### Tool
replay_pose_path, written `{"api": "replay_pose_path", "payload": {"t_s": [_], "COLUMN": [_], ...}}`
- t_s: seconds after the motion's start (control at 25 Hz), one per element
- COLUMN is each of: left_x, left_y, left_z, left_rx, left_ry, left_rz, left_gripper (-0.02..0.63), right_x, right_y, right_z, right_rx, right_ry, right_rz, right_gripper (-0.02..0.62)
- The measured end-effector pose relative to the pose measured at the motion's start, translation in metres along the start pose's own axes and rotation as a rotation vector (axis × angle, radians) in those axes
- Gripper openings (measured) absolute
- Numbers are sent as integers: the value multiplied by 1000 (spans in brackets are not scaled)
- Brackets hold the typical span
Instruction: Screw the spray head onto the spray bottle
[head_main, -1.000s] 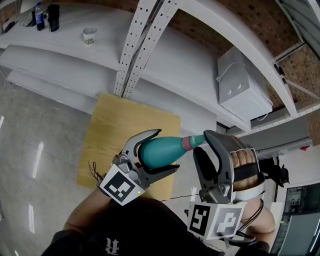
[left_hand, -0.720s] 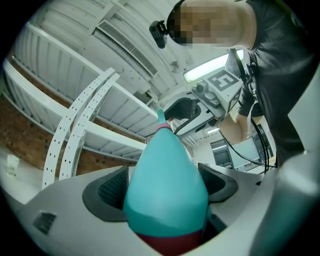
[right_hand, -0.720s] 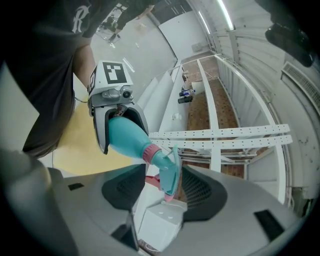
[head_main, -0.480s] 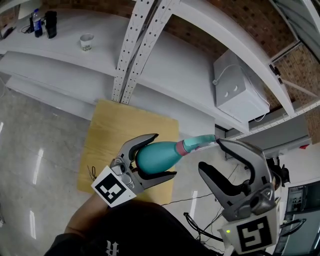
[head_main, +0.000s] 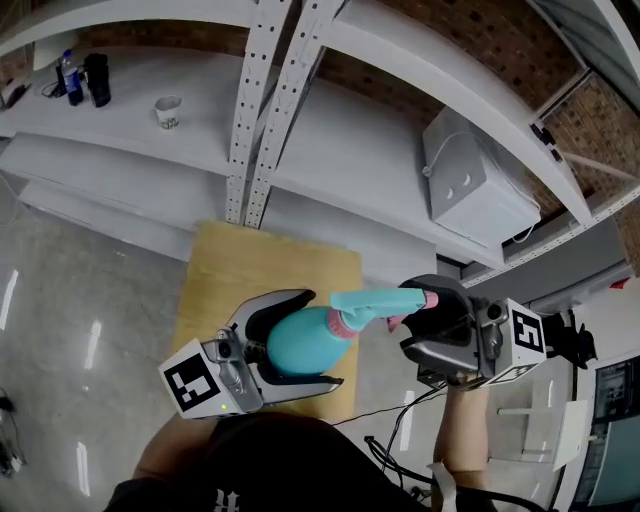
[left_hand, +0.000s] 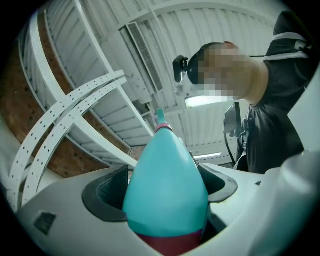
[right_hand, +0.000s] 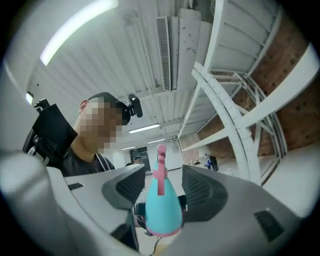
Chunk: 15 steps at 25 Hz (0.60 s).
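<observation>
A teal spray bottle (head_main: 300, 342) with a dark pink base lies gripped across its body by my left gripper (head_main: 325, 338), which is shut on it. In the left gripper view the bottle (left_hand: 165, 195) fills the gap between the dark pads (left_hand: 107, 192). The teal spray head (head_main: 375, 300) sits on the pink collar and points right. My right gripper (head_main: 408, 322) stands at its nozzle end with the jaws on either side. In the right gripper view the spray head (right_hand: 162, 205) with its pink trigger lies between the jaws of the right gripper (right_hand: 162, 187), and a gap shows at the left pad.
A yellow wooden tabletop (head_main: 250, 270) lies below the bottle. Behind it run a white perforated post (head_main: 265, 100) and a white shelf carrying a cup (head_main: 168, 110) and dark bottles (head_main: 80, 80). A white box (head_main: 475, 190) sits at the right. Grey floor lies to the left.
The left gripper has lifted and rolled with the bottle. The right gripper swung up from the lower right, and its jaws now flank the spray head's end.
</observation>
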<state>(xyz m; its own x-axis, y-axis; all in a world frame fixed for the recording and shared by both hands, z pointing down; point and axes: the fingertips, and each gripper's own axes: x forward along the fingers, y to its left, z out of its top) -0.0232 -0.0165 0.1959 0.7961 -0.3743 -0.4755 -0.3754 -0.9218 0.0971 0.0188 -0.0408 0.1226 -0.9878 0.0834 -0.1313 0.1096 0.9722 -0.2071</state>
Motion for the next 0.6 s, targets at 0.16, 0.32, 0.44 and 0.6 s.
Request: {"api": "replay_pose_path", "payload": {"t_s": [0.16, 0.32, 0.44, 0.6], "left_x": [5, 6, 6, 5], "left_y": [-6, -10, -12, -8], "left_z": [-4, -8, -10, -8], "left_rx": [-25, -34, -34, -9], "left_ry": [4, 14, 20, 25], "left_rz": [-27, -41, -44, -21], "left_gripper": [423, 423, 423, 423], "right_x": [34, 50, 55, 57], "right_y": [7, 11, 15, 15], "right_z": [-5, -8, -11, -14], "right_rx": [23, -1, -14, -55], "right_ry": [16, 46, 67, 97], "right_rz": [91, 117, 134, 93], "right_gripper": [204, 204, 204, 133]}}
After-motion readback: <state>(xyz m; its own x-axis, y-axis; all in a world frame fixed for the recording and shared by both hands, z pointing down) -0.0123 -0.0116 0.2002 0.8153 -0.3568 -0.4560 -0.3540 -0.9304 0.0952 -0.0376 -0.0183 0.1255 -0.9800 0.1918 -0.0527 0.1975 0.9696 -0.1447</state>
